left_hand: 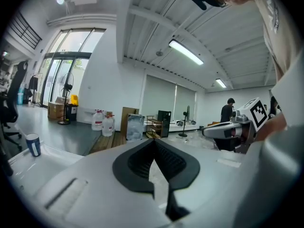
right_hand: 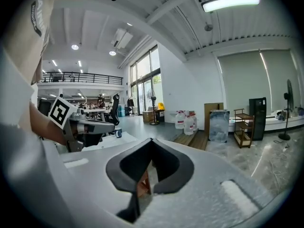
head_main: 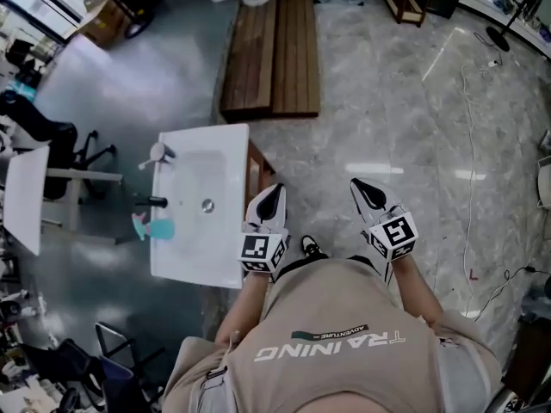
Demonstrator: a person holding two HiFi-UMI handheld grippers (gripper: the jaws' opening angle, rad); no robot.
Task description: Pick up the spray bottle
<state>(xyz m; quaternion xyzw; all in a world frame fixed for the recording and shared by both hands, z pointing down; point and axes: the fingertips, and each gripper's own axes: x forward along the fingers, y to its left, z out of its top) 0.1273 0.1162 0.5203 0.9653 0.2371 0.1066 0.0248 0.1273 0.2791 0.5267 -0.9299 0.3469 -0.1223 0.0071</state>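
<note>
While left tool (head_main: 275, 188) and right tool (head_main: 355, 182) closed empty, spray bottle (head_main: 158, 229) axis sideways, pink head leftward.

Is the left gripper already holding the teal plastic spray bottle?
No, the teal plastic spray bottle sits on the white washbasin top, apart from the left gripper, whose jaws are together and empty.

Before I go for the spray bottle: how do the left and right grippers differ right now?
The left gripper hangs close beside the white sink basin; the right gripper is out over grey marble floor. The left gripper is nearer the teal-and-pink spray bottle; the right gripper is farther. Shared: both shut, empty, pointing the same way.
</note>
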